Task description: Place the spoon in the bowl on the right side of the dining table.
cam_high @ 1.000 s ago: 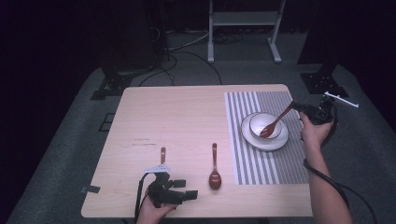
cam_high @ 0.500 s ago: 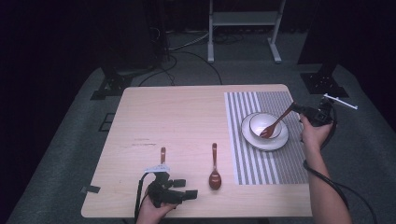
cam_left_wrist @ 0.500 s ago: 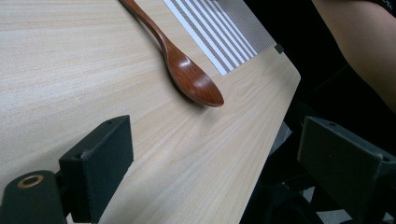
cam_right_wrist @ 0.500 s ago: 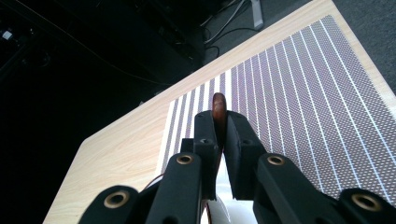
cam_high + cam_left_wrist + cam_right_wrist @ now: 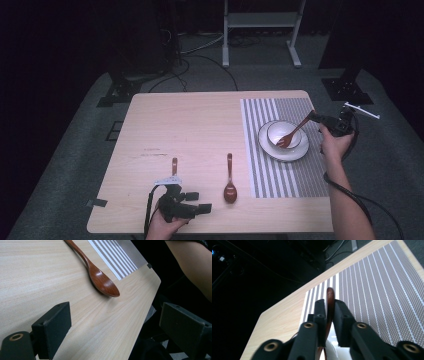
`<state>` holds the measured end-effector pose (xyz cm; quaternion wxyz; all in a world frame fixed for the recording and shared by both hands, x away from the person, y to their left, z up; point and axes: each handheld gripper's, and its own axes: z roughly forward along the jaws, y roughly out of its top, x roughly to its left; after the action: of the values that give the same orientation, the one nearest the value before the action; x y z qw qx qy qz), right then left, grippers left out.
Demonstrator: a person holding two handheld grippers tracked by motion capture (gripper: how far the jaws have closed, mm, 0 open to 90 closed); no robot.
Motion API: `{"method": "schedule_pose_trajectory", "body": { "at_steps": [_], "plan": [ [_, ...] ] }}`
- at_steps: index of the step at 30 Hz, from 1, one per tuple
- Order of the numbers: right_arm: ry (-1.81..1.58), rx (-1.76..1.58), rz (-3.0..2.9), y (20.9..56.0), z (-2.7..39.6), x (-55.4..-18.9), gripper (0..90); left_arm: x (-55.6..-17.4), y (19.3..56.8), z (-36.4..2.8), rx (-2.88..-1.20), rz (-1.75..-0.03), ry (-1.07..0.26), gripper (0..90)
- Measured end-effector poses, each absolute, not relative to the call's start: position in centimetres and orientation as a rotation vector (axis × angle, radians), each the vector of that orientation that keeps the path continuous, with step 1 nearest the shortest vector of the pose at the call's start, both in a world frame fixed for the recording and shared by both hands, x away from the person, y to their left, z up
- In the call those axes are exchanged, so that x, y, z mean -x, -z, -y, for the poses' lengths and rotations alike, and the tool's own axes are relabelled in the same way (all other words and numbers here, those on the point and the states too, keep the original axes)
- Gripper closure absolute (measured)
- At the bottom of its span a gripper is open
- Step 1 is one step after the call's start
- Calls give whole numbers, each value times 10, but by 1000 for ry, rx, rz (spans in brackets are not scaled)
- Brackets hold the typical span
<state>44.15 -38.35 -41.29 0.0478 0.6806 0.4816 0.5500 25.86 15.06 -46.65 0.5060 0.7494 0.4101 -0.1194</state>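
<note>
**Inspector:** What has just changed?

**Assessor:** The right tool [image 5: 315,117] has just been opening. The fork [image 5: 295,132] handle stands between its jaws. In the right gripper view both pads look to be against the handle, so I rate it as clamped, though lightly.

**Inspector:** Where is the fork?

**Assessor:** Its head rests inside the bowl [image 5: 272,131]. The handle slants up over the rim into the tool.

**Inspector:** What does that mean for the work?

**Assessor:** In my judgement the fork is being released into the bowl, so this placement is nearly done. The risk is that the handle drops onto the rim when the jaws part.

**Inspector:** And the left tool [image 5: 200,201]?

**Assessor:** Its jaws are wide apart and empty, low at the near edge of the counter [image 5: 190,130]. The spoon [image 5: 230,187] lies just beside it, untouched. A third handle [image 5: 174,165] pokes out behind the tool, and I cannot tell what it belongs to.

**Inspector:** Materials?

**Assessor:**
- The fork and spoon are reddish-brown wood with a glossy finish. The spoon has an oval bowl and a slim handle.
- The bowl is white, round and dark-rimmed, and sits on a white plate [image 5: 265,147].
- The mat [image 5: 280,175] is woven grey, with white stripes along one side.
- The counter is pale wood grain with rounded corners.
- The pads are matt black blocks.
</note>
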Motion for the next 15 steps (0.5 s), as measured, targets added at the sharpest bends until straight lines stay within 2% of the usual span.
{"method": "schedule_pose_trajectory", "body": {
  "at_steps": [6, 15],
  "plan": [
    [-1677, -2092, -1484, 417, 384, -439, 709, -260, 466, -150, -1808, -988, 288, 93],
    [-1647, -2080, -1534, 416, 380, -434, 690, -260, 466, -150, -1806, -991, 288, 93]
  ]
}}
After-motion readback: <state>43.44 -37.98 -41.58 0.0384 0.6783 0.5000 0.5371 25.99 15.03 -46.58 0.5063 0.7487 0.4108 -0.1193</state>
